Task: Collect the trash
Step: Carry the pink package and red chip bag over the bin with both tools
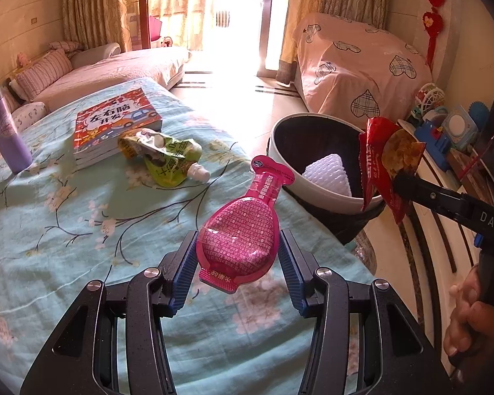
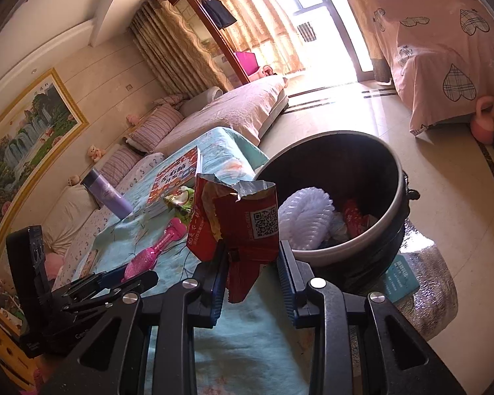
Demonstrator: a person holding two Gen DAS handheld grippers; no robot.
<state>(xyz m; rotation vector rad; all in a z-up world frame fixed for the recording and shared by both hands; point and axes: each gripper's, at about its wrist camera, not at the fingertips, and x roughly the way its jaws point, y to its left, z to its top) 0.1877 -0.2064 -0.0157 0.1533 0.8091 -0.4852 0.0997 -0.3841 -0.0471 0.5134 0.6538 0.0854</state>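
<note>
Left wrist view: left tool (image 1: 238, 256) pinches a pink pouch (image 1: 238, 227) betw. its blue pads, above the desk w/ teal cloth (image 1: 66, 230). Green pouch (image 1: 164, 158) and book (image 1: 115, 125) lie ahead-left; trash bin (image 1: 313, 194) ahead-right.

Right wrist view: right tool (image 2: 252, 263) grips a torn red wrapper (image 2: 237, 223), bin (image 2: 339, 250) just ahead-right, white netting (image 2: 308, 217) inside.

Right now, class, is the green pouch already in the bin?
No, the green pouch lies on the cloth beside the book, outside the bin.
</note>
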